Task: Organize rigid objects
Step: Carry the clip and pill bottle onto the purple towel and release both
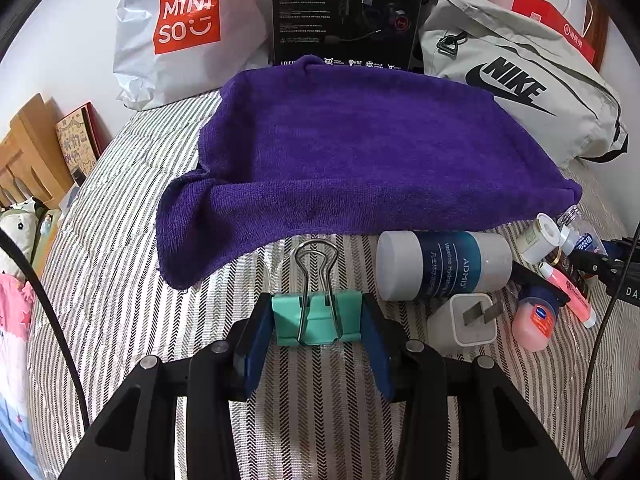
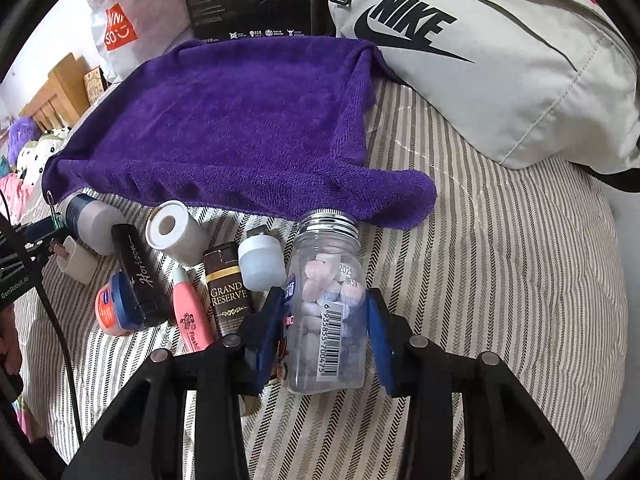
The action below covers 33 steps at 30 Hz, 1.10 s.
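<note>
Gripping a stiff, light binder clip [image 1: 316, 320] by its sides; closed, probably firmly, around a slippery jar [image 2: 326, 304].

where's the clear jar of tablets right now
In the right wrist view, the clear jar lies on the striped bedcover between the right gripper pads, just right of the brown Grand Reserve box and below the purple towel.
</note>
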Each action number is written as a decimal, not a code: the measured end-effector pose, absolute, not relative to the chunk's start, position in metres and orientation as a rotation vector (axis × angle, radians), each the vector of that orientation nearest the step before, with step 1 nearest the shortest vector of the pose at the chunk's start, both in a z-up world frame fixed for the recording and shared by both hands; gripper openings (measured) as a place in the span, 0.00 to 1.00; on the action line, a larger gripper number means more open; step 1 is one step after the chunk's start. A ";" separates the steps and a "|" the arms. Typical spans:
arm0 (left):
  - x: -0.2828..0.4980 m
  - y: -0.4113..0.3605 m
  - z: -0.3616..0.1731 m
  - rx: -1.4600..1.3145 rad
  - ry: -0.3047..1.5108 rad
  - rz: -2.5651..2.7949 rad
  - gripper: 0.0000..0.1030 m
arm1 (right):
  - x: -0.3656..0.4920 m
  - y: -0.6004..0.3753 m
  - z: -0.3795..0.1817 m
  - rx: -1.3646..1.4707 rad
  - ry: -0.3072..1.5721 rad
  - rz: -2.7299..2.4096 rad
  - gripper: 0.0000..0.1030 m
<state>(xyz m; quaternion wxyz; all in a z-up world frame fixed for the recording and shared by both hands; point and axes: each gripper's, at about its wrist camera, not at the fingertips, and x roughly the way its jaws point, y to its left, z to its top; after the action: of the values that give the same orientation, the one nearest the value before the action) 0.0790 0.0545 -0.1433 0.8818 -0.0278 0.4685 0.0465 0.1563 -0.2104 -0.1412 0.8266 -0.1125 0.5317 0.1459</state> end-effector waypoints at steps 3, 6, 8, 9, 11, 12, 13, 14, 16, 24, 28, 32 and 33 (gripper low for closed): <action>0.077 0.057 -0.142 -0.066 0.982 0.082 0.38 | 0.156 -0.217 -0.137 -0.185 1.149 0.303 0.39; 0.074 0.061 -0.141 -0.077 0.996 0.074 0.38 | 0.153 -0.231 -0.129 -0.105 1.160 0.318 0.39; 0.072 0.063 -0.140 -0.089 0.997 0.075 0.38 | 0.150 -0.235 -0.123 -0.127 1.159 0.299 0.39; 0.072 0.064 -0.139 -0.097 0.998 0.072 0.38 | 0.149 -0.237 -0.121 -0.127 1.161 0.290 0.39; 0.067 0.066 -0.134 -0.109 0.971 0.087 0.38 | 0.146 -0.240 -0.116 -0.112 1.161 0.289 0.39; 0.064 0.067 -0.130 -0.114 0.952 0.093 0.38 | 0.145 -0.241 -0.114 -0.108 1.159 0.290 0.39; 0.064 0.067 -0.128 -0.114 0.966 0.074 0.38 | 0.143 -0.242 -0.112 -0.107 1.157 0.289 0.39; 0.063 0.067 -0.126 -0.111 0.968 0.070 0.38 | 0.141 -0.243 -0.110 -0.107 1.156 0.289 0.39; 0.059 0.067 -0.121 -0.103 0.949 0.073 0.38 | 0.138 -0.244 -0.108 -0.105 1.156 0.289 0.39; 0.056 0.068 -0.118 -0.116 0.959 0.064 0.38 | 0.136 -0.243 -0.122 -0.108 1.180 0.300 0.38; 0.055 0.068 -0.119 -0.118 0.966 0.062 0.38 | 0.135 -0.244 -0.133 -0.113 1.208 0.299 0.38; 0.056 0.068 -0.124 -0.135 0.983 0.048 0.38 | 0.135 -0.240 -0.134 -0.146 1.202 0.287 0.39; 0.056 0.068 -0.125 -0.137 0.985 0.046 0.38 | 0.134 -0.238 -0.135 -0.171 1.198 0.282 0.39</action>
<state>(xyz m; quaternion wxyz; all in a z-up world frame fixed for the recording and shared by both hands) 0.0559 0.0680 -0.1246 0.8787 -0.0658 0.4723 0.0222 0.1343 -0.2375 -0.1353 0.8132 -0.0802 0.5610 0.1321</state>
